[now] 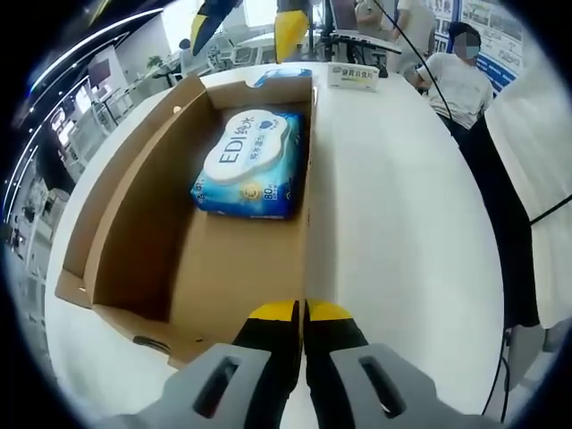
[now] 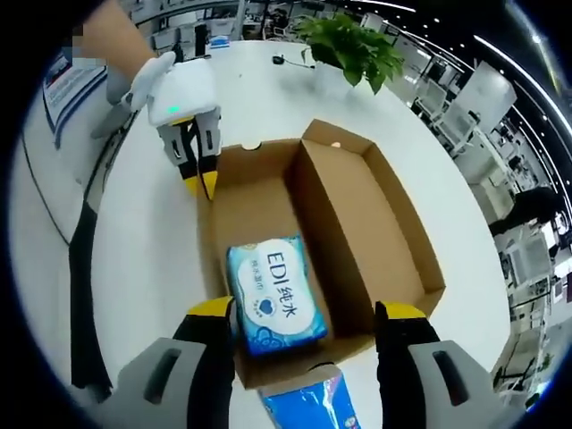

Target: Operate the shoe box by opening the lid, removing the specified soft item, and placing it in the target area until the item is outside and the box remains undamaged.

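A brown cardboard shoe box (image 1: 237, 277) (image 2: 259, 192) lies on the white table with its lid (image 1: 116, 197) (image 2: 375, 223) folded open to the side. A blue-and-white pack of wet wipes (image 1: 250, 161) (image 2: 273, 295) rests inside, at the end far from my left gripper. My left gripper (image 1: 302, 313) (image 2: 200, 183) is shut on the top edge of the box wall near a corner. My right gripper (image 2: 308, 315) (image 1: 250, 18) is open, its jaws either side of the pack's near end above the box wall, not touching it.
A second blue pack (image 2: 308, 407) (image 1: 281, 76) lies on the table (image 1: 402, 232) just outside the box end. A small sign card (image 1: 357, 76) stands beyond it. A person (image 1: 456, 76) sits at the table edge. A potted plant (image 2: 353, 45) stands far off.
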The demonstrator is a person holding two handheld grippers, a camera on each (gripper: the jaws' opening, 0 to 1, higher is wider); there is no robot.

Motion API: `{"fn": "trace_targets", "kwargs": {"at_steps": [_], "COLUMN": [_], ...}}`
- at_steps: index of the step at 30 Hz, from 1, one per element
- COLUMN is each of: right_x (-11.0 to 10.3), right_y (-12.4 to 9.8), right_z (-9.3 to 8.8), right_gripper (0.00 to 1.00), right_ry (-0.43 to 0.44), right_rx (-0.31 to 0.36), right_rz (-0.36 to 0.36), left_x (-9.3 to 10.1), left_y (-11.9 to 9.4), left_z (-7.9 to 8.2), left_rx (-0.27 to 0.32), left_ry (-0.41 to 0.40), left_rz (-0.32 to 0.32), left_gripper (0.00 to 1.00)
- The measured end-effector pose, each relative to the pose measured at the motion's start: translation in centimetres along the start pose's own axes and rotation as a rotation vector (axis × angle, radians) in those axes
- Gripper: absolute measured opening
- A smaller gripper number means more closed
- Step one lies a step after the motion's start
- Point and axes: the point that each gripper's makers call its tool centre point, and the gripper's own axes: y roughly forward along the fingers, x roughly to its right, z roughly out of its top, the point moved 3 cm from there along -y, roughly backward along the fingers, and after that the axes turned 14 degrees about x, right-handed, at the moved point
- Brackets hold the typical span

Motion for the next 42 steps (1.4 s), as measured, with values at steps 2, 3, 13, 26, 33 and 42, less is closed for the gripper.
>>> {"fn": "trace_targets", "kwargs": {"at_steps": [2, 3, 13, 26, 33, 42], "right_x": [-0.1, 0.0, 2.3, 1.6, 0.7, -0.6], "right_y": [0.5, 0.8, 1.1, 3.5, 4.5, 5.2], "right_z": [-0.2, -0.2, 0.5, -0.4, -2.2, -4.6], "right_gripper": [0.63, 0.63, 0.62, 0.62, 0.60, 0.65], "right_ry": [-0.012, -0.027, -0.117, -0.116, -0.088, -0.039], "right_rx": [-0.015, -0.018, -0.077, -0.089, -0.107, -0.149], "right_rz": [0.017, 0.020, 0.075, 0.139, 0.185, 0.235], "left_x": [0.0, 0.0, 0.0, -0.1, -0.1, -0.1], "left_y": [0.0, 0.0, 0.0, 0.0, 0.1, 0.1], "left_z": [0.0, 0.0, 0.0, 0.0, -0.1, 0.0], "left_rx": [0.002, 0.003, 0.005, 0.003, 0.006, 0.007], "left_ry": [0.005, 0.006, 0.011, 0.007, 0.010, 0.012], "left_rz": [0.002, 0.003, 0.005, 0.005, 0.007, 0.000], "left_gripper": [0.00, 0.00, 0.00, 0.00, 0.00, 0.00]}}
